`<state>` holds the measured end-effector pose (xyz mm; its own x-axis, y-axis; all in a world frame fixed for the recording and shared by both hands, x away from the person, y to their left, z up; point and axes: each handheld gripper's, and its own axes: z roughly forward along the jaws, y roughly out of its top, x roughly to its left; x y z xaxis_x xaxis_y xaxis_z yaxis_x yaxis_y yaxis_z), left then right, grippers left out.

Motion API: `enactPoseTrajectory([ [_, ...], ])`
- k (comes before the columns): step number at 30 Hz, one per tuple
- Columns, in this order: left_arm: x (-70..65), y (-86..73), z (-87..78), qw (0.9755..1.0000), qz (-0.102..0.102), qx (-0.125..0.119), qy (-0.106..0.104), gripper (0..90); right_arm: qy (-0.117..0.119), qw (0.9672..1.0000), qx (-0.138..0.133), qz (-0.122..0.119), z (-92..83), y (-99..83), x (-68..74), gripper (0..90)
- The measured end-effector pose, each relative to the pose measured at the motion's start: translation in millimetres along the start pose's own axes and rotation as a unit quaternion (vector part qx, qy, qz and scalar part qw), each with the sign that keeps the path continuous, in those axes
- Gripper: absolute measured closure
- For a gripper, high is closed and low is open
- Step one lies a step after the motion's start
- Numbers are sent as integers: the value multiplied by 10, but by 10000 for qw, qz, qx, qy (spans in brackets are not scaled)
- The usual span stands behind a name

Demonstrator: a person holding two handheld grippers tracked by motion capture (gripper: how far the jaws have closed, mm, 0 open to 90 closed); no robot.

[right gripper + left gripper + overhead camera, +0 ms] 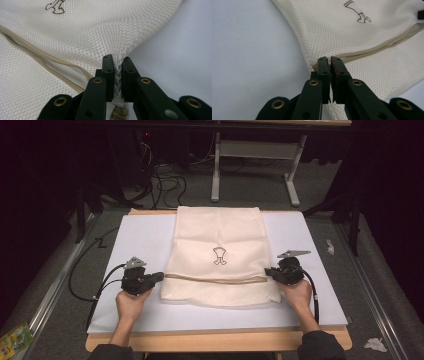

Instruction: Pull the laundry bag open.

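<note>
white mat (140, 240): mesh bag (220, 240) lengthwise away; l gripper (161, 277) & r gripper (268, 271) pinch its side edges.

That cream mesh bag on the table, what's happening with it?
A person is handling the mesh bag with two hand-held grippers. The left gripper pinches its left edge and the right gripper its right edge, both at the tan zipper. The bag lies flat on the white table mat.

The mesh bag (218, 255) lies on the table (140, 240), between both grippers.
</note>
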<state>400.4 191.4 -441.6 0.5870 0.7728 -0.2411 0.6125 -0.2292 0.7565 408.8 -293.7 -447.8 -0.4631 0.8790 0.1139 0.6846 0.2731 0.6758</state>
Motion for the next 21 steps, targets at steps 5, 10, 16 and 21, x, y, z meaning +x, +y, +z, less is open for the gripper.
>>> enactPoseTrajectory([
  [5, 6, 4, 12, 10000, -11, 86, 31, 864, -35, 10000, -38, -43, 15, -10, 4, 833],
  [10, -2, -2, 41, 10000, 0, 97, 12, 859, -43, 10000, 4, -7, 12, -15, 9, 804],
  [16, -8, -9, 36, 10000, 52, 23, 4, 834, -50, 10000, 10, -35, 15, -24, 12, 725],
  [21, -20, -10, 12, 9998, 100, -173, 5, 780, -80, 9999, -54, -99, -12, -22, 35, 663],
])
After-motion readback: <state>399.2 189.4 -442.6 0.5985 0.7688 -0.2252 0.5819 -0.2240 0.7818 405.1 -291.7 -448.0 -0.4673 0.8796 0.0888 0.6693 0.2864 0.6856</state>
